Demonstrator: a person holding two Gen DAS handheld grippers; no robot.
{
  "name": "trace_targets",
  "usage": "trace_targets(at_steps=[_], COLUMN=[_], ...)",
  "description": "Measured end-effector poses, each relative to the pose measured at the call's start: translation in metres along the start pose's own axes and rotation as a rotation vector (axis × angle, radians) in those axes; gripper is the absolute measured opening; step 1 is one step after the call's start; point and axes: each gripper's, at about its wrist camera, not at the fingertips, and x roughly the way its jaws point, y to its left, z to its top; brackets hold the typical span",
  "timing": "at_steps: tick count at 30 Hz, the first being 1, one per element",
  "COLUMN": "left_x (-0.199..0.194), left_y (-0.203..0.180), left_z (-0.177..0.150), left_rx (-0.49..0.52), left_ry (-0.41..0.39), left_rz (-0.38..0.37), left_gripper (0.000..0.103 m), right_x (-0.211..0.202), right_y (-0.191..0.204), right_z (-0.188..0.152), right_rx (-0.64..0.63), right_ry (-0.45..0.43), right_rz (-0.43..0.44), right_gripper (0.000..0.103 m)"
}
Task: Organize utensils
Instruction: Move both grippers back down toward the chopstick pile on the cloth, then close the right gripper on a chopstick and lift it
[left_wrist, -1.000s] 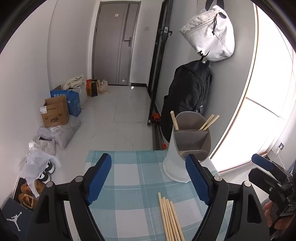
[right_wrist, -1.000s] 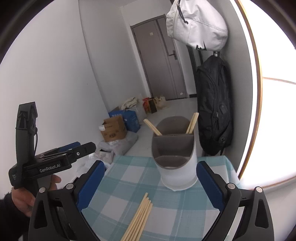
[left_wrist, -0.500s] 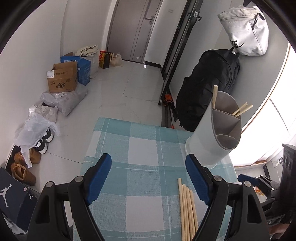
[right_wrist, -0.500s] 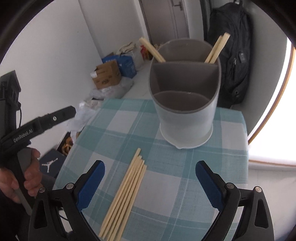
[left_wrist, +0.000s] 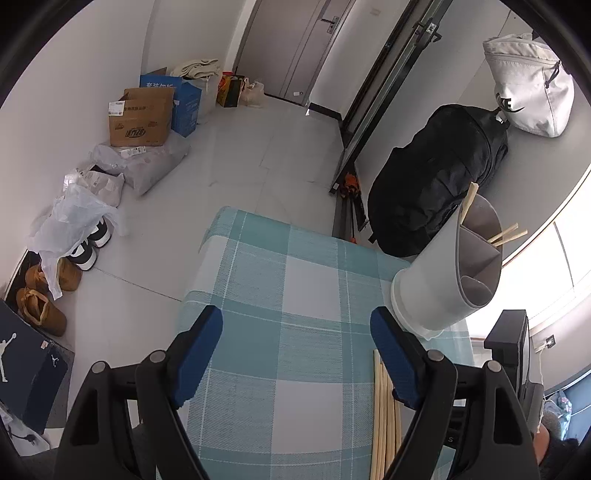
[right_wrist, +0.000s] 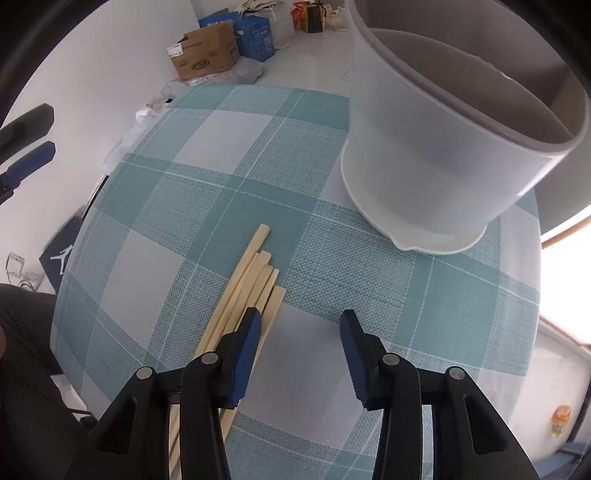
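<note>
Several pale wooden chopsticks (right_wrist: 246, 280) lie side by side on the teal checked tablecloth (right_wrist: 207, 192). A white and grey divided utensil holder (right_wrist: 436, 147) stands just beyond them; in the left wrist view the holder (left_wrist: 443, 280) has three chopsticks (left_wrist: 506, 234) in it. My right gripper (right_wrist: 299, 325) is open and empty, low over the cloth, its left finger over the chopsticks' right side. My left gripper (left_wrist: 295, 343) is open and empty above the cloth, with the loose chopsticks (left_wrist: 384, 413) under its right finger.
The table's far edge (left_wrist: 258, 221) drops to a tiled floor with boxes (left_wrist: 142, 118), bags and shoes (left_wrist: 40, 295) at left. A black backpack (left_wrist: 432, 184) and a white bag (left_wrist: 528, 96) hang beyond the holder. The left gripper shows at the left edge of the right wrist view (right_wrist: 26, 155).
Both grippers have tilted down toward the table. The right gripper has moved forward and down to the chopsticks, and its jaws have narrowed. The left gripper stays wide open.
</note>
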Motion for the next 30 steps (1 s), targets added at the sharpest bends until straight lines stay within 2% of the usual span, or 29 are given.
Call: trace_targets(at_steps=[3, 7, 15, 22, 24, 27, 30], left_x=[0.0, 0.001, 0.0, -0.002, -0.001, -0.001, -0.002], left_y=[0.002, 0.004, 0.008, 0.008, 0.01, 0.012, 0.013], left_z=[0.001, 0.002, 0.002, 0.002, 0.002, 0.001, 0.001], left_rx=[-0.01, -0.019, -0.039, -0.039, -0.039, -0.047, -0.049], left_ry=[0.002, 0.015, 0.028, 0.03, 0.034, 0.04, 0.041], left_rz=[-0.003, -0.012, -0.023, -0.026, -0.025, -0.024, -0.025], left_gripper=[0.079, 0.079, 0.079, 0.079, 0.079, 0.079, 0.079], right_x=[-0.002, -0.004, -0.003, 0.0, 0.006, 0.007, 0.008], right_y=[0.006, 0.011, -0.003, -0.006, 0.002, 0.013, 0.012], right_z=[0.005, 0.01, 0.006, 0.015, 0.019, 0.017, 0.022], right_rx=[-0.022, -0.038, -0.016, 0.006, -0.017, -0.08, -0.056], right_ry=[0.001, 0.018, 0.061, 0.111, 0.127, 0.129, 0.141], right_rz=[-0.04, -0.057, -0.068, -0.034, -0.039, -0.112, -0.113], right_gripper=[0.037, 0.016, 0.016, 0.016, 0.016, 0.015, 0.015])
